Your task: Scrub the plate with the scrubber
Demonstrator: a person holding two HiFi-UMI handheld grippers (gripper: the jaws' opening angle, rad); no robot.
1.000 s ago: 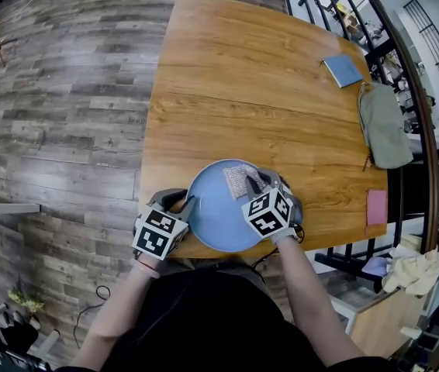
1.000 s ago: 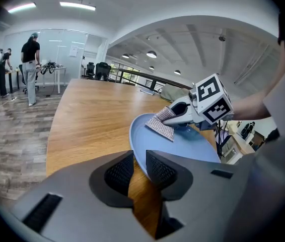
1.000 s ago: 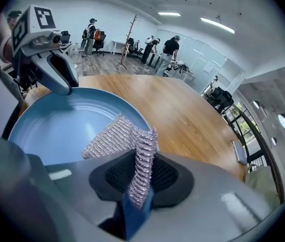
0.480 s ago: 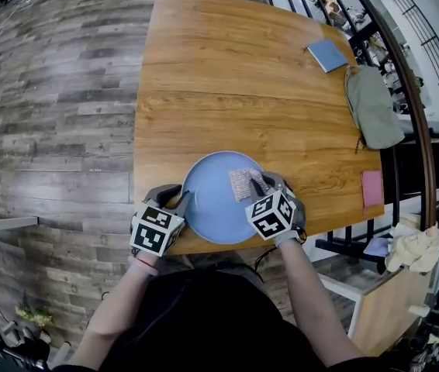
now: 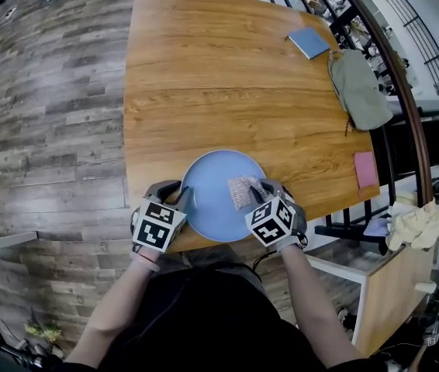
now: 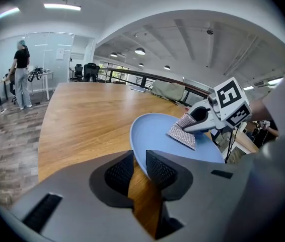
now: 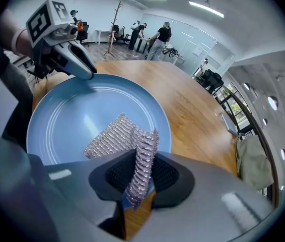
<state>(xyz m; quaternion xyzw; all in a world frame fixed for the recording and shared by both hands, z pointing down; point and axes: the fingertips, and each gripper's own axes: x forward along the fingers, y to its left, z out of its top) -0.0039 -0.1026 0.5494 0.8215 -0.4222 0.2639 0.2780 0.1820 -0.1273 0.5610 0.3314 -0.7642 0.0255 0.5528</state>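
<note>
A light blue plate (image 5: 208, 200) lies at the near edge of the wooden table (image 5: 227, 76). My left gripper (image 5: 182, 200) is shut on the plate's left rim (image 6: 138, 158), one jaw over it and one under. My right gripper (image 5: 255, 194) is shut on the scrubber (image 5: 240, 191), a silvery mesh cloth. One end of the scrubber (image 7: 116, 135) rests flat on the right half of the plate (image 7: 72, 120); the other end stands pinched between the right jaws. In the left gripper view the scrubber (image 6: 184, 131) hangs from the right gripper (image 6: 199, 121) onto the plate.
At the far right of the table lie a blue notebook (image 5: 308, 43) and a grey-green bag (image 5: 357, 89). A pink pad (image 5: 364, 169) sits by the right edge. A dark railing (image 5: 406, 107) runs along that side. People stand far off across the wooden floor (image 6: 20, 74).
The right gripper has dragged the scrubber across the plate, from its upper right part toward the near right rim. The left gripper keeps its hold on the rim.
</note>
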